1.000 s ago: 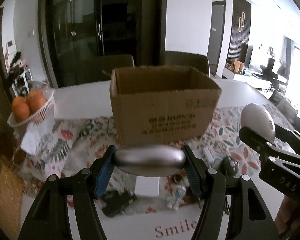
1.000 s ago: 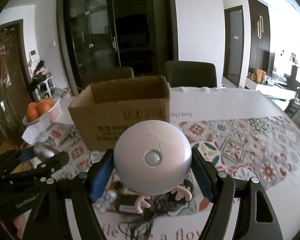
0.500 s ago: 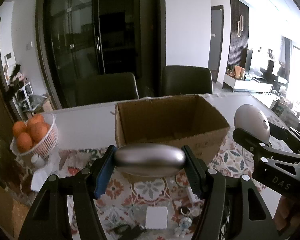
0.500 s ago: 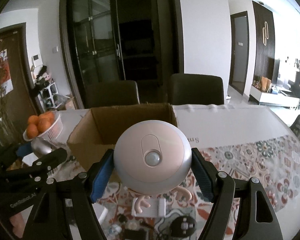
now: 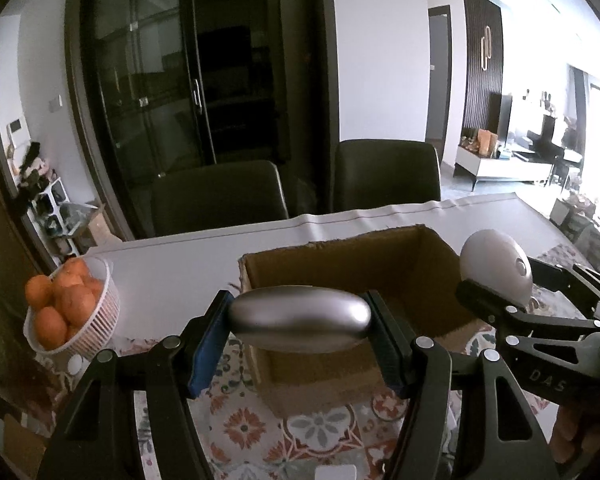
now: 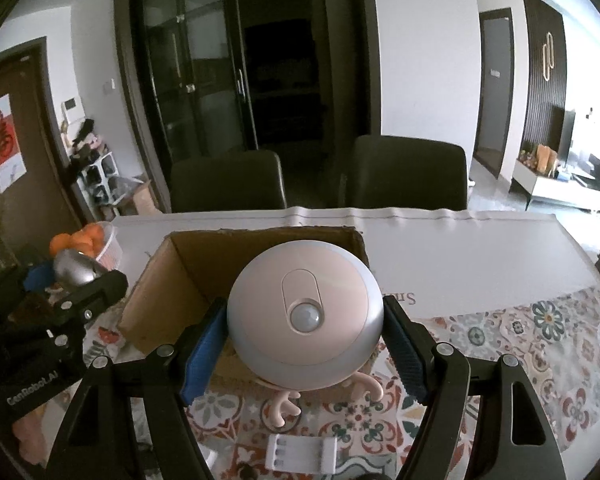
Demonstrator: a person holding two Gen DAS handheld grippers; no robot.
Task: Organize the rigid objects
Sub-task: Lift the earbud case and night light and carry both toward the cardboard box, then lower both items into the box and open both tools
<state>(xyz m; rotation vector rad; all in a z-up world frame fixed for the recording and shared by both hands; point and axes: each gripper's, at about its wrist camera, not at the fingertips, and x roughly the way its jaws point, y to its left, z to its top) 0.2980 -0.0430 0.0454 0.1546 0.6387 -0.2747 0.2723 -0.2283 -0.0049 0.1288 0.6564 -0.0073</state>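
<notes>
My left gripper [image 5: 298, 326] is shut on a silver oval object [image 5: 300, 324], held above the near wall of an open cardboard box [image 5: 340, 376]. My right gripper [image 6: 305, 326] is shut on a round pink-and-grey sensor light [image 6: 304, 312] with antler-shaped feet, held over the near edge of the same box [image 6: 156, 304]. The right gripper with its light [image 5: 496, 276] shows at the right of the left wrist view. The left gripper and silver object [image 6: 74, 266] show at the left of the right wrist view.
A white basket of oranges [image 5: 66, 316] stands left of the box on a white table [image 6: 460, 248] with a patterned runner [image 6: 540, 340]. Two dark chairs [image 5: 220, 196] stand behind it. A small white clip-like item [image 6: 302, 452] lies below the right gripper.
Both grippers have risen and moved toward the box with their objects still held. The box now sits lower in view and its inside shows.
</notes>
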